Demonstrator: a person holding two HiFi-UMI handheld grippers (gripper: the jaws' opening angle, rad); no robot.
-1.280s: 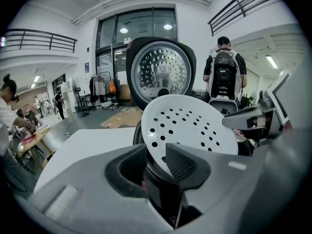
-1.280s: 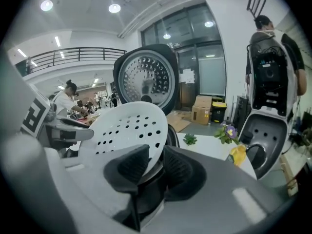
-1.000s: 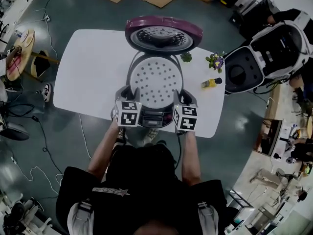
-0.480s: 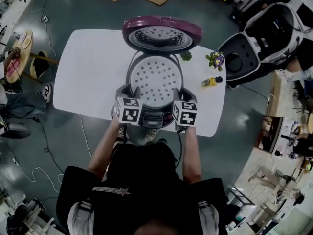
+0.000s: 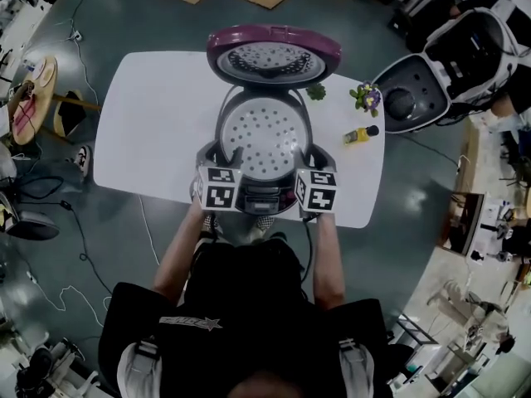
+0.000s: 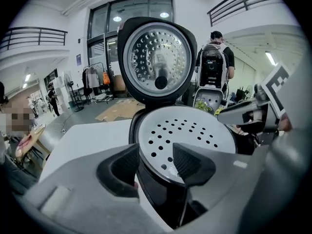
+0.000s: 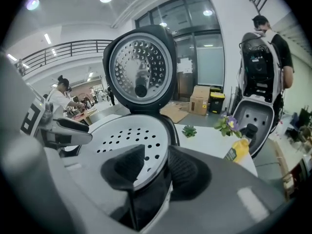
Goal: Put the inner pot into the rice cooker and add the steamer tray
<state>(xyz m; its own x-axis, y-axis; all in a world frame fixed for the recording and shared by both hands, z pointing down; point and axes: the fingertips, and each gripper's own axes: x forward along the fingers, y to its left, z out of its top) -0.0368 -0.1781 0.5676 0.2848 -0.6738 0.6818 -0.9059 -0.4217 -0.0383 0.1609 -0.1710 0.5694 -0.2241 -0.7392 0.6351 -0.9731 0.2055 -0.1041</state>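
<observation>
I see steamer tray (image 5: 264,136) seated flat in rice cooker (image 5: 262,199), lid (image 5: 274,55) up, on bench (image 5: 149,123). L tongs (image 6: 156,161) straddle tray's left rim + cooker wall: one pad outside, other over tray, neither pressing. R tongs (image 7: 157,169) same at right rim. Both sets of jaws just been opening, now spread, pinching nothing. Tray lies btwn the two tongs.

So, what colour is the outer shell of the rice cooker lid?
Purple-magenta; the lid's outer shell shows it best in the head view.
</observation>
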